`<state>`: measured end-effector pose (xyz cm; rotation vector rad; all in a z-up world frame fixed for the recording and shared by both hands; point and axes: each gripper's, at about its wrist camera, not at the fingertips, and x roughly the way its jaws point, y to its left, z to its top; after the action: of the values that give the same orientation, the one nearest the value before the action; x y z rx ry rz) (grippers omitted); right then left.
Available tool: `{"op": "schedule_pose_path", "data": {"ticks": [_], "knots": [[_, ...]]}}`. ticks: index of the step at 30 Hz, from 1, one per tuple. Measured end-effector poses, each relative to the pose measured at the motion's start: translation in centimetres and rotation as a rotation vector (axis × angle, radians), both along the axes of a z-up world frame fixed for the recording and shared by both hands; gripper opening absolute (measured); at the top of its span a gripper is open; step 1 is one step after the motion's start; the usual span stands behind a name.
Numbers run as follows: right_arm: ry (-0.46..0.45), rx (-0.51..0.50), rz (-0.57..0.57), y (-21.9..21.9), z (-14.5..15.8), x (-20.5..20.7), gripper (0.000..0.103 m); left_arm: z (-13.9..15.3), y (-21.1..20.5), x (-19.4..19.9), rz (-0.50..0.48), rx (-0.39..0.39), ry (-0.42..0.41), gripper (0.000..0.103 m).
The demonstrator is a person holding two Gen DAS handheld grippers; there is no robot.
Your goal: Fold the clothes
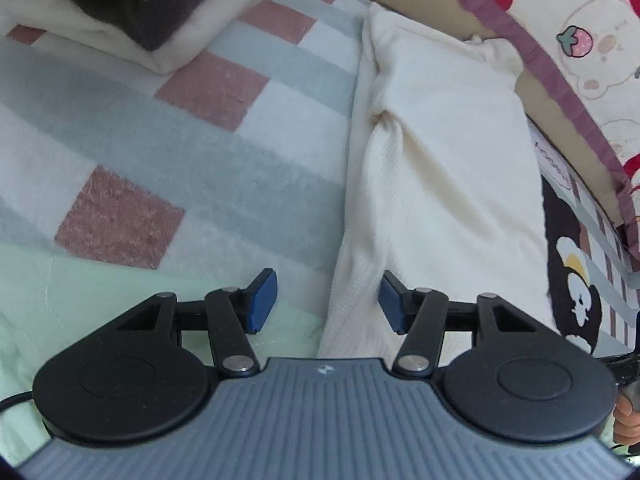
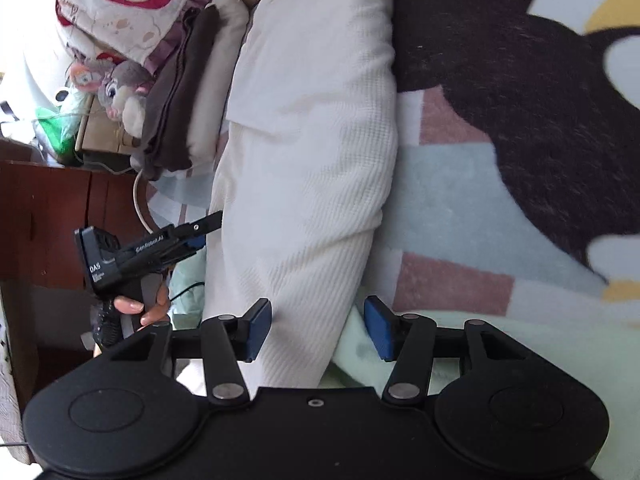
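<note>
A cream waffle-knit garment (image 1: 448, 168) lies in a long folded strip on a checked fleece blanket of pale blue, white and dusty pink squares (image 1: 192, 128), running from the near edge of the bed away toward the far side. The left gripper (image 1: 326, 300), black-armed with blue pads, hovers at the near end of that strip with its jaws spread wide and nothing between them; the garment's left edge passes through the gap, so the left pad stands over a pale green sheet (image 1: 80, 300) and the right pad over the cream knit. The right gripper (image 2: 318, 328) is likewise wide open and empty, straddling the garment's right edge at its near end, left pad above the cloth and right pad above the green sheet. From the right wrist view the left gripper shows side-on at the left of the garment, tilted toward the cloth, a hand (image 2: 140, 308) wrapped round its grip. At the far left lies a stack of folded brown and cream clothes (image 2: 192, 92), with a grey plush toy (image 2: 124, 84) beside it.
</note>
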<state>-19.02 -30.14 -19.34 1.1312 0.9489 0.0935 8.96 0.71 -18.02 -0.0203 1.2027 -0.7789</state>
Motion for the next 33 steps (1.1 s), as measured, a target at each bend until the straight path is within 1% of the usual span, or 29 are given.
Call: {"op": "schedule_pose_path", "data": {"ticks": [1,3,4,6,9,11,15,17,19,20,21,22,23,25,27,29,31,33], "knots": [[0.005,-0.009,-0.015,-0.2,0.2,-0.3,0.058,0.2,0.1,0.0,-0.001,-0.006,0.003,0.054],[0.014,-0.036,-0.047,-0.6,0.8,-0.7,0.058,0.3,0.2,-0.4,-0.012,0.016,-0.017,0.050],[0.014,-0.048,-0.062,-0.8,1.2,-1.0,0.058,0.3,0.3,-0.6,-0.018,0.030,-0.031,0.037],[-0.007,-0.033,-0.073,-1.2,1.8,-1.4,0.058,0.5,0.4,-1.0,-0.030,0.060,-0.057,0.029],[-0.020,0.058,-0.008,-0.7,1.9,-1.3,0.058,0.6,0.6,-1.6,-0.047,0.099,-0.094,0.028],[-0.003,0.120,0.070,0.4,1.3,-0.9,0.058,0.7,0.6,-1.8,-0.056,0.110,-0.108,0.028],[0.032,0.191,0.213,3.7,-0.4,0.1,0.058,0.7,0.7,-1.4,-0.047,0.104,-0.093,0.030],[0.040,0.232,0.254,5.3,-1.4,0.6,0.058,0.5,1.0,-1.1,-0.033,0.085,-0.069,0.030],[0.017,0.243,0.283,6.3,-1.7,1.2,0.058,0.4,1.4,-0.8,-0.013,0.050,-0.043,0.032],[0.000,0.244,0.296,6.8,-1.8,1.5,0.051,0.5,1.6,-0.7,-0.001,0.024,-0.033,0.032],[-0.025,0.226,0.316,7.1,-1.6,1.7,0.026,0.6,1.9,-0.6,0.013,-0.004,-0.028,0.032],[-0.058,0.184,0.342,7.3,-1.1,2.1,0.015,0.8,2.1,-0.5,0.026,-0.034,-0.026,0.032],[-0.099,0.151,0.362,7.3,-0.5,2.1,0.015,1.1,2.3,-0.5,0.036,-0.064,-0.031,0.032],[-0.200,0.117,0.376,6.9,1.2,2.5,0.014,1.8,2.5,-0.5,0.050,-0.125,-0.053,0.032],[-0.261,0.077,0.371,6.0,3.0,3.5,0.014,2.8,2.7,-0.6,0.056,-0.188,-0.090,0.032],[-0.311,0.012,0.351,4.5,4.8,4.9,0.013,4.1,2.5,-0.7,0.041,-0.245,-0.145,0.035],[-0.349,-0.049,0.315,2.5,6.6,6.7,0.013,5.6,1.9,0.1,0.011,-0.276,-0.205,0.042],[-0.376,-0.114,0.258,0.1,8.5,9.0,0.013,7.3,1.5,1.3,0.019,-0.317,-0.259,0.043]]}}
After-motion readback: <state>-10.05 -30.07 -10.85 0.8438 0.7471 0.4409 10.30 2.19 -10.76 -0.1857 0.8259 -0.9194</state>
